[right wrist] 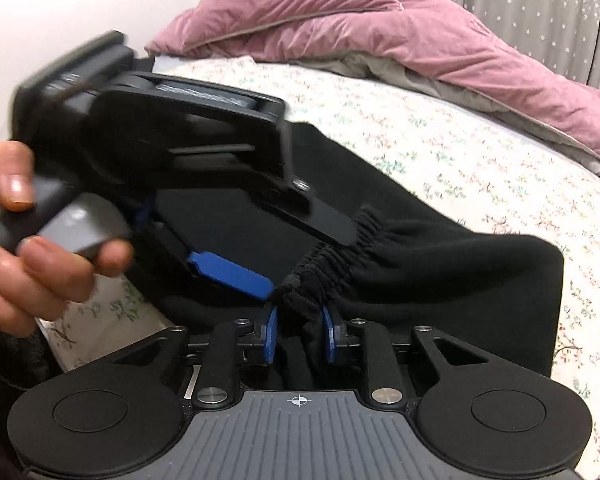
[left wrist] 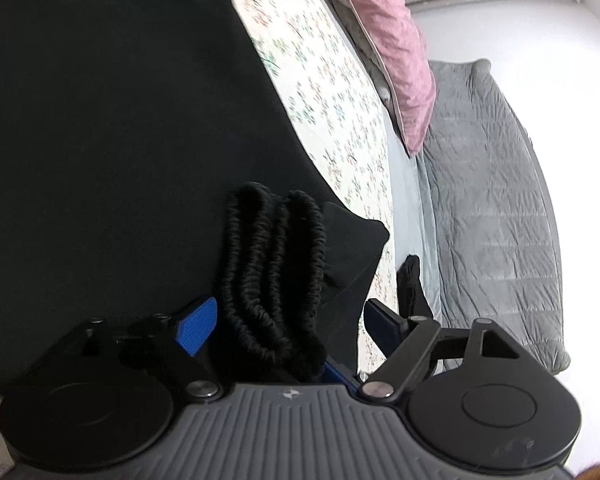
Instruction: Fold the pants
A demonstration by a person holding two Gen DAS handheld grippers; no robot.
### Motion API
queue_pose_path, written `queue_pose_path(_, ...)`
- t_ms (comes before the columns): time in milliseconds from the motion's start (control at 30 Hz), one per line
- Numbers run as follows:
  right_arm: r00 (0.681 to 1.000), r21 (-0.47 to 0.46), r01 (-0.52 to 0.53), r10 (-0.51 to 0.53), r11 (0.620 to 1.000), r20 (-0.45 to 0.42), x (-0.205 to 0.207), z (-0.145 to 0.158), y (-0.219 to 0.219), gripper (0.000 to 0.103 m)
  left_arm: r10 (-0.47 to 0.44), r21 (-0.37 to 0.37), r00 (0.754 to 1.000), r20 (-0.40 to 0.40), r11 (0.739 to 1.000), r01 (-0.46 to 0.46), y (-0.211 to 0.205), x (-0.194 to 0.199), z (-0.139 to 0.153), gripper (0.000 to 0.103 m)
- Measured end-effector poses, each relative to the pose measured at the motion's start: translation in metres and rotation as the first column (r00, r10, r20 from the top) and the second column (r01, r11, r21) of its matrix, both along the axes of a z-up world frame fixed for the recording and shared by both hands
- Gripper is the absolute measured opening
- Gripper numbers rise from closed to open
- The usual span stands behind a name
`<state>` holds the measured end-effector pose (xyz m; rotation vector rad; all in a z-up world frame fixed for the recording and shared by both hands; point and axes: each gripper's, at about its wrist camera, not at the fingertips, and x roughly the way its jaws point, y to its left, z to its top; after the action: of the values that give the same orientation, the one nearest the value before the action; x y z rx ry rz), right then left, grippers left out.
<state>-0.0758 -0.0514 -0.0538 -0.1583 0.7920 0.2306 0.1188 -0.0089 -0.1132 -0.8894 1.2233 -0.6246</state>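
Note:
Black pants lie on a floral bedsheet. Their gathered elastic waistband sits between the wide-apart blue pads of my left gripper, which is open around it. In the right wrist view the pants spread over the floral sheet, and my right gripper is shut on the bunched waistband. The left gripper, held by a hand, shows there too, with one blue finger just left of the waistband.
A pink quilt is piled at the far side of the bed, also in the left wrist view. A grey quilted cover lies beside the sheet. A grey curtain hangs behind.

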Motion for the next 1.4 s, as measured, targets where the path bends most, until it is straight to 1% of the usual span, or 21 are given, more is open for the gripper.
queue_pose_path(67,1.0,0.022,0.003,-0.003,1.0,0.004,0.0,0.005,-0.002,0.023,-0.007,0.024,1.0,0.009,1.0,0.007,-0.008,0.002,0.0,0.093)
queue_pose_path(133,1.0,0.042,0.007,-0.008,0.999,0.006,-0.001,0.007,-0.005,0.023,-0.014,0.06,1.0,0.006,0.998,0.014,-0.014,0.003,0.0,0.078)
queue_pose_path(167,1.0,0.055,0.01,-0.01,0.998,0.009,-0.001,0.008,-0.008,0.023,-0.019,0.068,1.0,0.0,0.997,0.019,-0.018,0.003,0.0,0.077)
queue_pose_path(200,1.0,0.069,0.013,-0.014,0.998,0.011,-0.002,0.009,-0.01,0.023,-0.016,0.073,1.0,-0.001,0.997,0.016,-0.021,0.003,-0.001,0.069)
queue_pose_path(233,1.0,0.083,0.017,-0.018,0.996,0.009,-0.003,0.01,-0.012,0.023,-0.007,0.089,1.0,0.006,0.996,0.007,-0.022,0.003,0.0,0.056)
queue_pose_path(267,1.0,0.087,0.018,-0.019,0.996,0.007,-0.002,0.011,-0.013,0.023,-0.001,0.103,1.0,0.018,0.995,0.0,-0.023,0.003,0.002,0.051)
queue_pose_path(300,1.0,0.081,0.013,-0.013,0.997,0.002,-0.004,0.011,-0.016,0.023,0.001,0.113,1.0,0.028,0.994,-0.005,-0.025,0.003,0.004,0.049)
queue_pose_path(333,1.0,0.068,0.005,-0.005,0.998,-0.003,-0.005,0.012,-0.015,0.026,0.011,0.136,0.999,0.047,0.991,-0.017,-0.024,0.002,0.007,0.048)
queue_pose_path(433,1.0,0.044,-0.014,0.015,0.999,-0.017,-0.012,0.016,-0.016,0.027,0.007,0.223,0.996,0.093,0.974,-0.027,-0.022,0.003,0.017,0.047)
queue_pose_path(467,1.0,0.045,-0.01,0.011,0.999,-0.016,-0.015,0.02,-0.019,0.03,0.006,0.248,0.994,0.106,0.968,-0.033,-0.018,0.003,0.02,0.047)
queue_pose_path(533,1.0,0.053,0.024,-0.024,0.998,0.007,-0.021,0.025,-0.028,0.048,0.003,0.292,0.991,0.137,0.955,-0.043,-0.012,0.004,0.027,0.047)
queue_pose_path(567,0.999,0.06,0.043,-0.045,0.997,0.018,-0.023,0.027,-0.035,0.05,-0.005,0.315,0.988,0.158,0.948,-0.046,-0.007,0.005,0.031,0.047)
queue_pose_path(633,0.996,0.075,0.083,-0.085,0.994,0.021,-0.023,0.029,-0.048,0.051,-0.016,0.362,0.979,0.203,0.93,-0.06,0.004,0.006,0.041,0.047)
queue_pose_path(733,0.989,0.081,0.144,-0.146,0.986,0.017,-0.02,0.027,-0.062,0.051,-0.028,0.435,0.963,0.269,0.895,-0.095,0.026,0.005,0.059,0.047)
queue_pose_path(833,0.987,0.081,0.159,-0.16,0.984,0.006,-0.015,0.024,-0.068,0.051,-0.03,0.492,0.95,0.31,0.86,-0.134,0.05,0.006,0.071,0.047)
queue_pose_path(1000,0.991,0.063,0.133,-0.132,0.989,-0.012,-0.007,0.018,-0.064,0.051,0.004,0.549,0.938,0.347,0.81,-0.207,0.106,0.007,0.087,0.047)
queue_pose_path(1067,0.993,0.066,0.12,-0.12,0.991,-0.017,0.0,0.016,-0.056,0.052,0.018,0.573,0.932,0.361,0.785,-0.237,0.125,0.007,0.093,0.047)
queue_pose_path(1200,0.996,0.063,0.093,-0.091,0.994,-0.024,0.011,0.013,-0.043,0.052,0.045,0.612,0.932,0.361,0.743,-0.273,0.153,0.009,0.097,0.047)
queue_pose_path(1300,0.997,0.052,0.067,-0.065,0.996,-0.03,0.019,0.01,-0.031,0.052,0.069,0.642,0.923,0.378,0.698,-0.315,0.174,0.008,0.104,0.047)
queue_pose_path(1333,0.998,0.048,0.059,-0.057,0.997,-0.033,0.021,0.009,-0.028,0.052,0.08,0.645,0.921,0.381,0.69,-0.327,0.183,0.008,0.108,0.047)
queue_pose_path(1400,0.998,0.045,0.045,-0.043,0.998,-0.04,0.025,0.007,-0.02,0.053,0.105,0.641,0.919,0.381,0.686,-0.344,0.194,0.011,0.112,0.047)
